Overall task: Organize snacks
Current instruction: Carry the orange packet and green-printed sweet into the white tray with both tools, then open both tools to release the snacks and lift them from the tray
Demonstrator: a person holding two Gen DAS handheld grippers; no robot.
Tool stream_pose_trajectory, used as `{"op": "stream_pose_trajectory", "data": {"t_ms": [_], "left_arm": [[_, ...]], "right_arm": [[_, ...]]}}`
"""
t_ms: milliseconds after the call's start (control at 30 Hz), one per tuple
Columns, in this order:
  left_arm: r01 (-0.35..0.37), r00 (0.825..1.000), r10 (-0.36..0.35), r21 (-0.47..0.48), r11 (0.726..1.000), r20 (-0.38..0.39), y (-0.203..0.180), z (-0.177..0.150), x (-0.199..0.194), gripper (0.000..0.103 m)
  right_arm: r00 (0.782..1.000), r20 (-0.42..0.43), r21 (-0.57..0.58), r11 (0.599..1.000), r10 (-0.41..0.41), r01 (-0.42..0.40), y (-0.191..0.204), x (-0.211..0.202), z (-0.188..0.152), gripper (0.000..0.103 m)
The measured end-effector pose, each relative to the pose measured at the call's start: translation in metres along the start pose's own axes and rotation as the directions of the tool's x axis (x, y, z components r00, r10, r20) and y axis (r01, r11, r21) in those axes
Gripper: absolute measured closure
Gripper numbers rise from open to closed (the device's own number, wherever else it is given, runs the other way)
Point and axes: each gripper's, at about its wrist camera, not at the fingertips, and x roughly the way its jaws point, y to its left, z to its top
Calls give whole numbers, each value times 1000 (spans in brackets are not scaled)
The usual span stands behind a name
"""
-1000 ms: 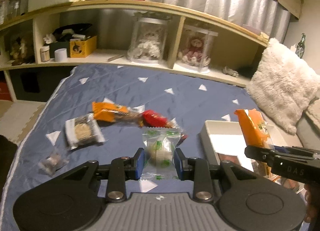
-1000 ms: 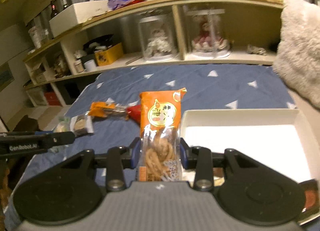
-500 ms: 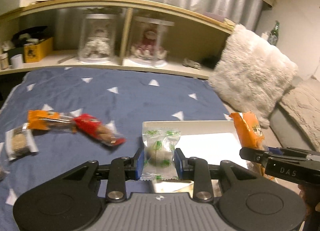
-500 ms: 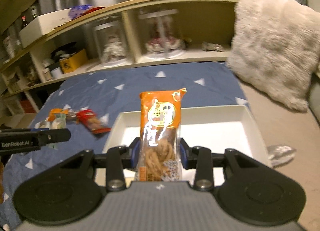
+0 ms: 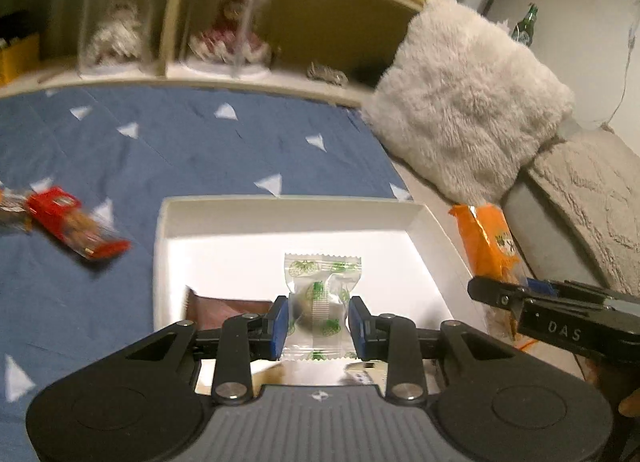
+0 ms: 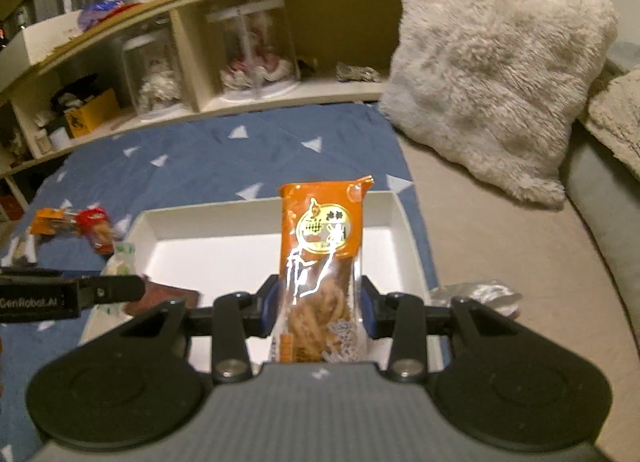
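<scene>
1. Collision risk: the left gripper (image 5: pixel 318 322) and the right gripper (image 6: pixel 316 310) both hang over the same white box (image 6: pixel 404 221), and each shows at the edge of the other's view. If both go down together, the fingers or the packets may knock, because the open floor ahead of them is shared.

2. Missed drop: the orange packet (image 6: pixel 320 262) is long and stands upright between the right jaws, its top near the box's far wall as seen from that tool. Let go from this height, it could tip over the rim onto the blue sheet (image 6: pixel 192 165) or the beige mat to the tool's right.

3. Slip: the clear packet (image 5: pixel 322 302) is slick film pinched across its middle. A loose or sudden release could let it flutter sideways rather than fall straight.

4. Stacking: a brown packet (image 5: pixel 232 308) already lies in the box's near left corner, just beside the left fingertips. Dropping on it would pile the snacks unevenly.

5. Left tool: clamped on the clear packet, pointing forward and down over the near part of the box.

6. Right tool: clamped on the orange packet, held level with the box below and ahead of the fingers. A bit of the person's hand (image 5: pixel 630 408) shows behind it in the left view.

7. Left to do: a red packet (image 5: pixel 76 227) and others lie on the sheet, well left of both tools.
</scene>
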Motion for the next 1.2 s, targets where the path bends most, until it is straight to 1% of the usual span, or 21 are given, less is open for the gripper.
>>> {"op": "stream_pose_trajectory", "data": {"t_ms": [100, 300, 400, 500, 567, 633, 667, 700, 733, 833, 967, 1067, 1200], "left_arm": [[7, 999, -8, -6, 1000, -33, -3, -2, 19, 69], [0, 995, -5, -51, 999, -96, 7, -4, 51, 69], [-10, 992, 2, -71, 997, -123, 11, -5, 63, 69], [-19, 990, 7, -87, 996, -138, 15, -7, 69, 69], [-26, 989, 13, -91, 996, -148, 16, -7, 72, 69], [-26, 987, 11, -90, 996, -161, 16, -9, 73, 67], [-24, 985, 8, -91, 996, -172, 15, -9, 73, 67], [-21, 983, 4, -93, 995, -181, 15, -9, 74, 62], [-21, 982, 3, -96, 995, -186, 15, -10, 74, 53], [-30, 983, 14, -86, 996, -184, 13, -11, 69, 44], [-34, 982, 20, -71, 997, -186, 11, -11, 62, 38], [-33, 982, 23, -51, 998, -189, 7, -12, 56, 34], [-40, 982, 32, -38, 998, -186, 4, -11, 47, 33]], "right_arm": [[1000, -20, -13, 1000, -9, 9, -9, 13, 1, 57], [998, -61, -12, 1000, 2, -3, -19, 42, 4, 57], [997, -78, -7, 1000, 27, -27, -21, 58, 8, 57], [996, -91, -16, 1000, 16, -18, -23, 70, 12, 56], [995, -97, -13, 1000, 8, -9, -24, 74, 13, 52], [995, -98, 6, 1000, 4, -3, -26, 76, 13, 32], [995, -97, 14, 1000, 0, 2, -27, 76, 12, 29], [995, -97, 18, 1000, -5, 7, -28, 75, 12, 28], [995, -103, 20, 1000, -9, 12, -29, 75, 11, 28], [993, -116, 34, 999, -15, 19, -32, 68, 8, 27], [991, -131, 40, 999, -19, 24, -33, 59, 3, 25], [991, -135, 37, 999, -19, 24, -32, 52, 1, 22], [991, -135, 37, 999, -21, 26, -28, 41, -1, 12]]}}
